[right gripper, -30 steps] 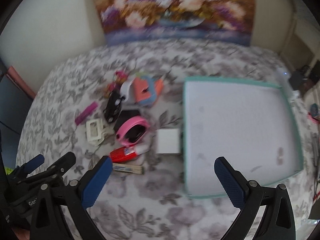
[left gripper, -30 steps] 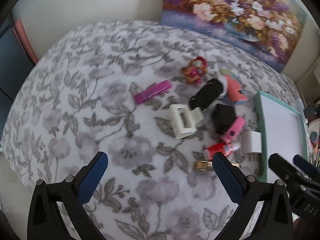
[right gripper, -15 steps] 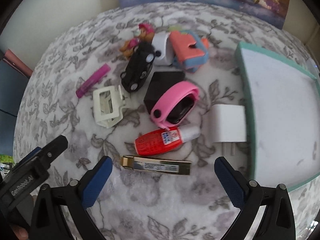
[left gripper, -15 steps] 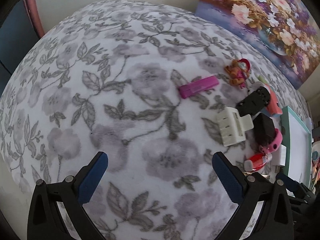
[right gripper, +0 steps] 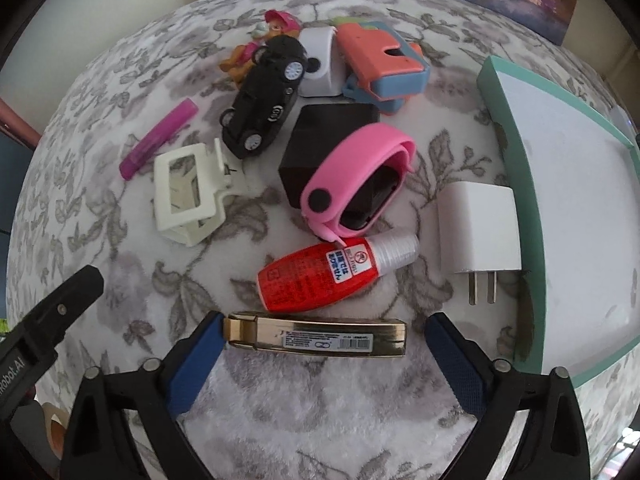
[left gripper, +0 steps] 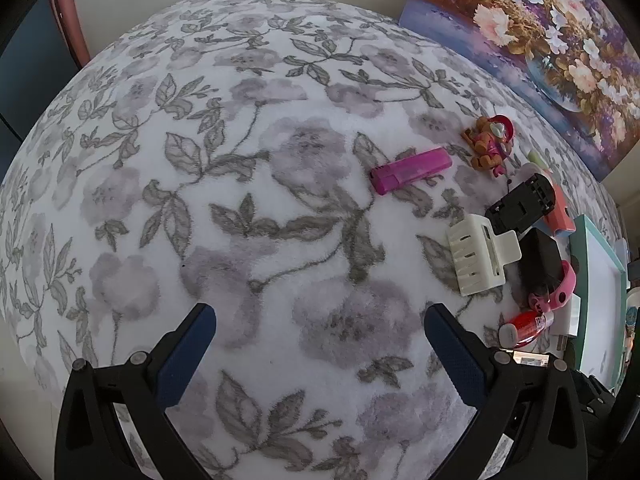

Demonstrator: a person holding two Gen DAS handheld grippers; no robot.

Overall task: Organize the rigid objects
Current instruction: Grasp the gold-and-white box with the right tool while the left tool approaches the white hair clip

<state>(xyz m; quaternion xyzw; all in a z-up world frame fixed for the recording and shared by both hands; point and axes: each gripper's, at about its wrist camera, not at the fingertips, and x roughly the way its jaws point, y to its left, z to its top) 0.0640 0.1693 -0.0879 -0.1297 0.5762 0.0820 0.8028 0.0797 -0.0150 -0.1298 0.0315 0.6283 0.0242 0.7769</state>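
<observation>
A gold bar-shaped clip (right gripper: 316,336) lies crosswise between the fingers of my right gripper (right gripper: 324,320), whose jaws are closing. The left pad is at the clip's end and the right pad stands apart from it. Just beyond lie a red bottle (right gripper: 320,276), a pink watch band (right gripper: 356,168) on a black box (right gripper: 320,136), and a white charger (right gripper: 478,232). The teal tray (right gripper: 516,160) is to the right. My left gripper (left gripper: 320,316) is open over bare floral cloth, left of the pile.
Further back lie a white hair claw (right gripper: 188,192), a magenta lighter (right gripper: 160,138), a black toy car (right gripper: 264,96), a coral and blue item (right gripper: 380,64), a white block (right gripper: 320,60) and a small figurine (right gripper: 276,26). A flower painting (left gripper: 540,40) leans against the wall.
My right gripper has dropped toward the pile, and the gold clip now sits between its slightly narrowed fingers. My left gripper swung left and lower early on, then held still.
</observation>
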